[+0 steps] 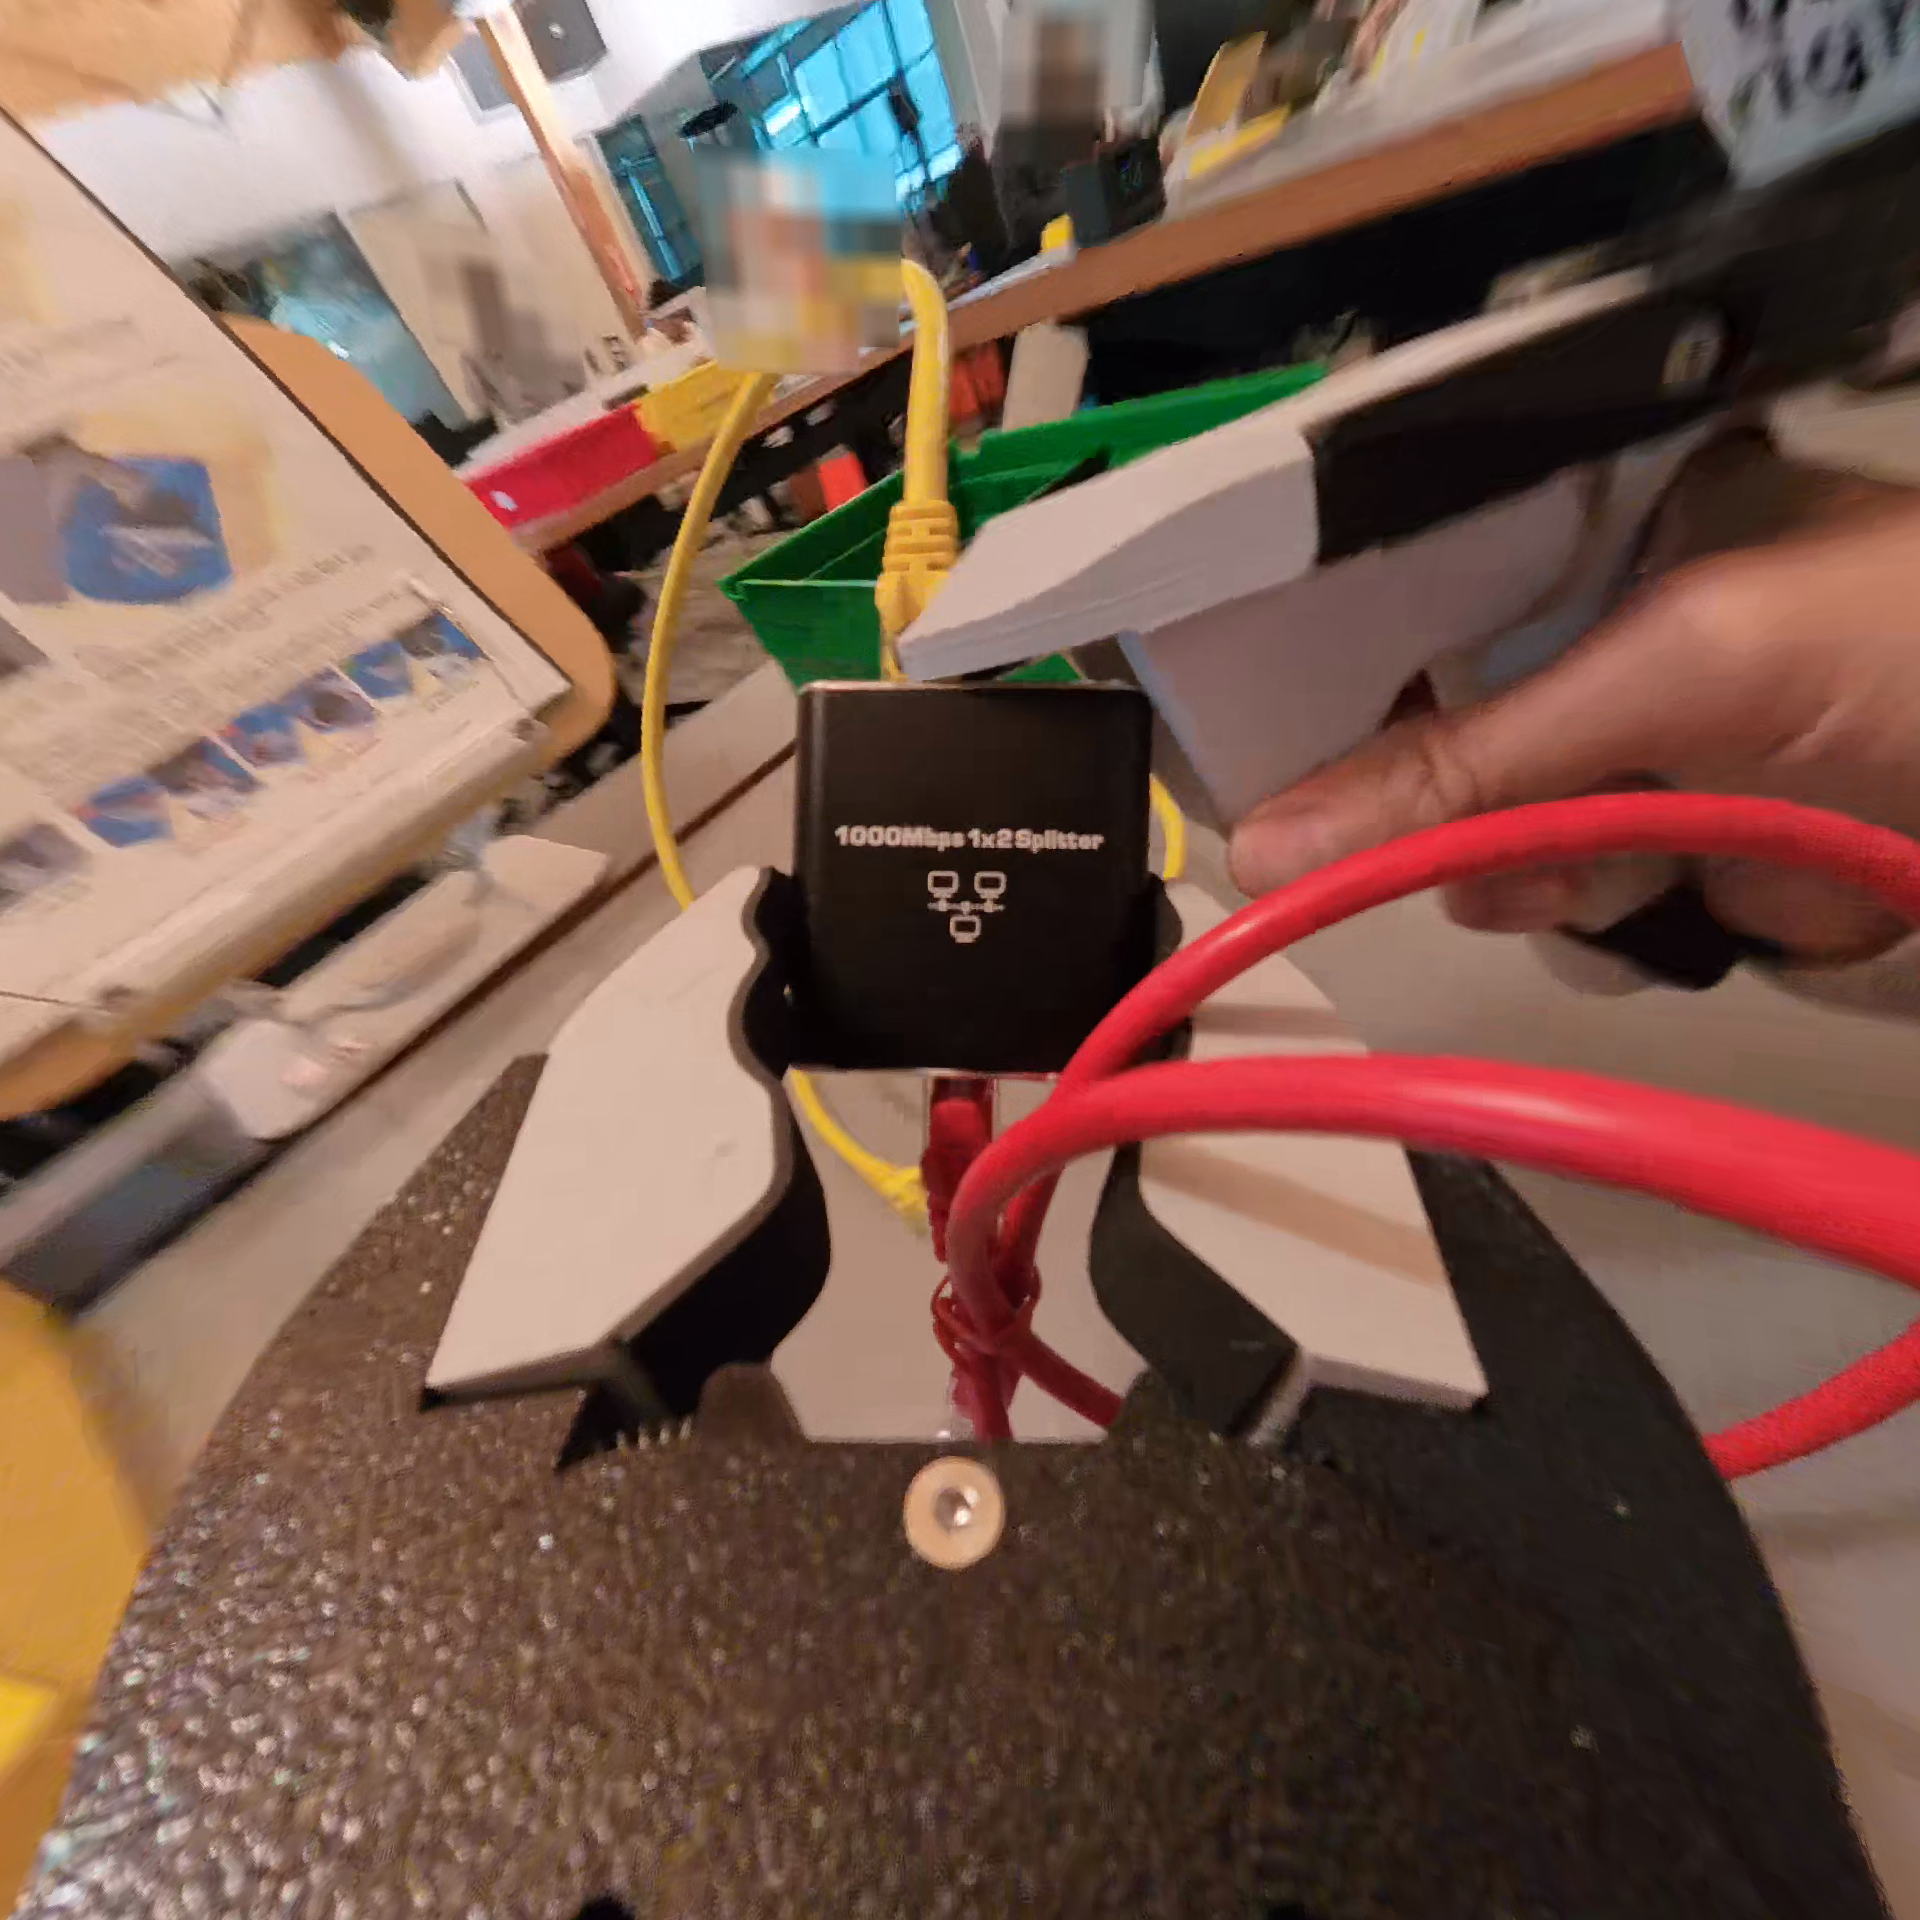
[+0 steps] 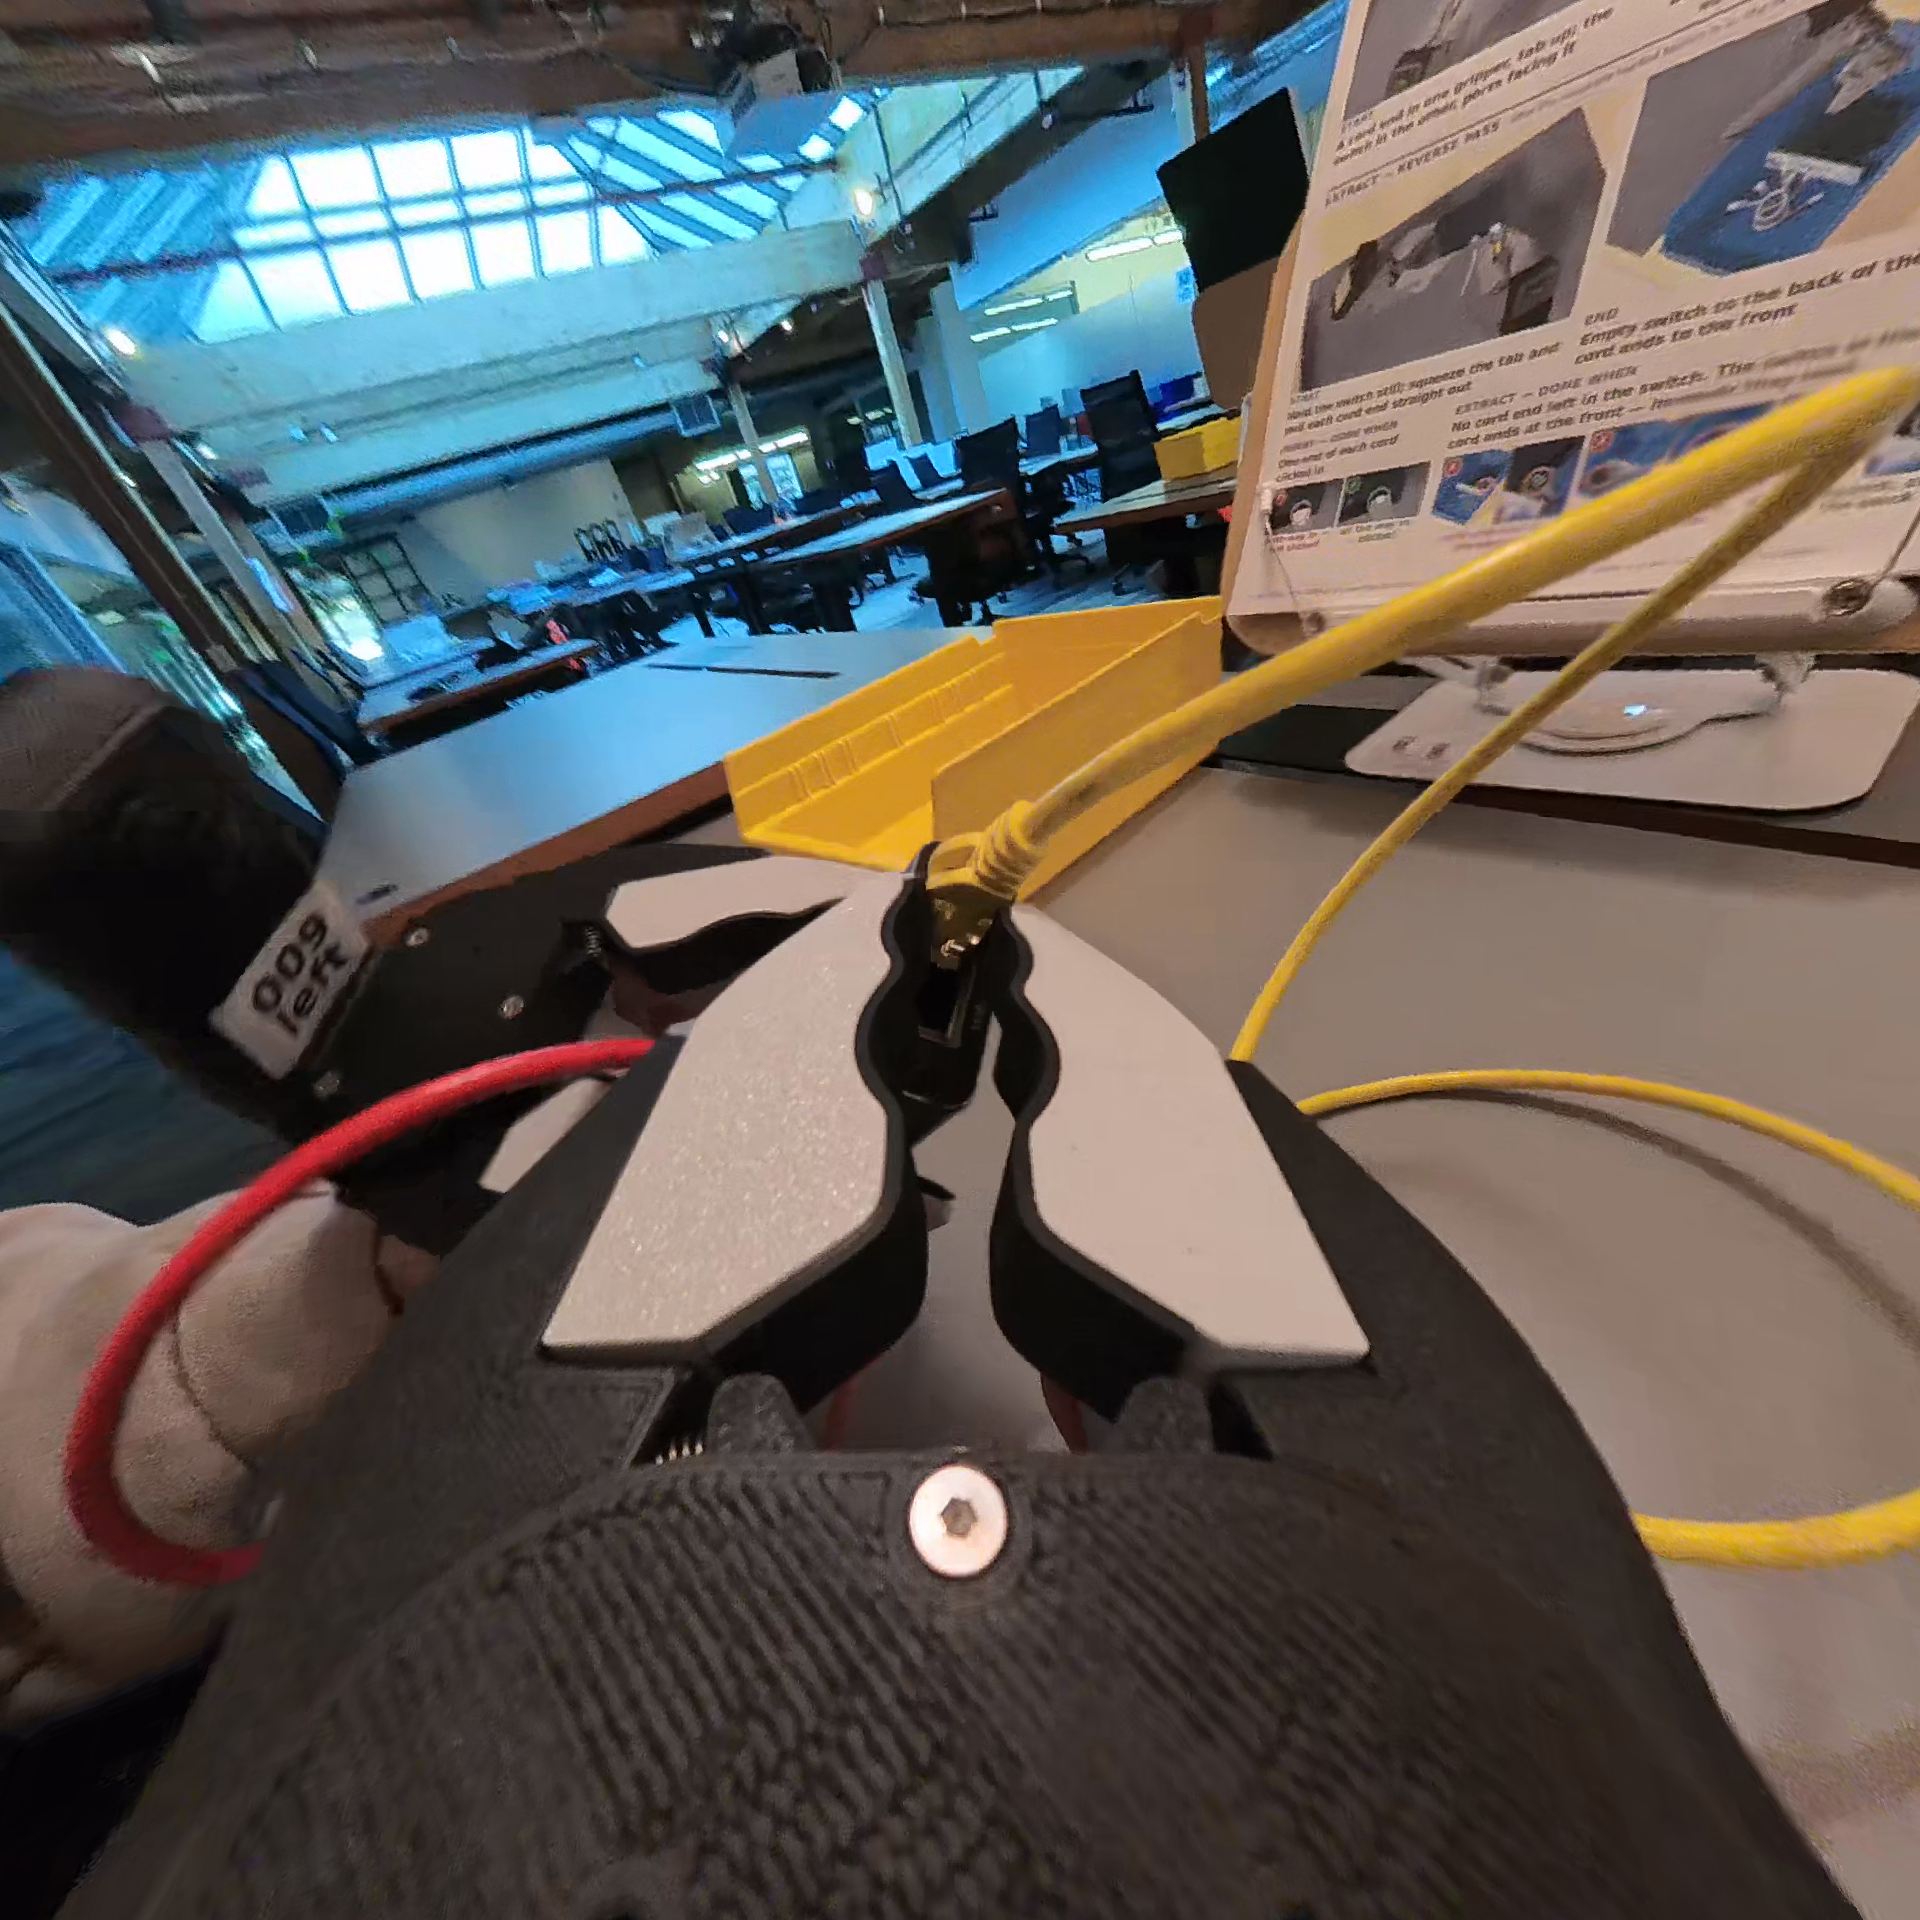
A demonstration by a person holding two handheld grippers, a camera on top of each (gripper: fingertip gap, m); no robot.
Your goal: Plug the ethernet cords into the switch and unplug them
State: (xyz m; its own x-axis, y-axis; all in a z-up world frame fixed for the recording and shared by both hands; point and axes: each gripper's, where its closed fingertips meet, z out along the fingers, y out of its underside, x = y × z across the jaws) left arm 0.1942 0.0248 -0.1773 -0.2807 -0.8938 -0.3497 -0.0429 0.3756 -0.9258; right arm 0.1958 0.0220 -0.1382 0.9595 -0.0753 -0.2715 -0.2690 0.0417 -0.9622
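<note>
My left gripper [image 1: 966,904] is shut on the black switch [image 1: 971,790], a small box held by its sides. A red cord [image 1: 1455,1112] loops in from the right, and its plug [image 1: 956,1127] sits in the switch's near face. My right gripper [image 2: 951,920] is shut on the yellow cord's plug [image 2: 961,883] at the switch's far face [image 2: 935,1029]. It also shows in the left wrist view [image 1: 987,623], reaching in from the upper right. The yellow cord [image 2: 1403,634] arcs up and right. I cannot tell whether the yellow plug is seated in its port.
A person's hand [image 1: 1558,748] holds the right gripper. A green bin [image 1: 821,613] stands behind the switch, and a yellow bin [image 2: 935,748] lies on the grey table [image 2: 1558,1039]. An instruction sheet on a stand [image 2: 1558,312] rises at the table's back.
</note>
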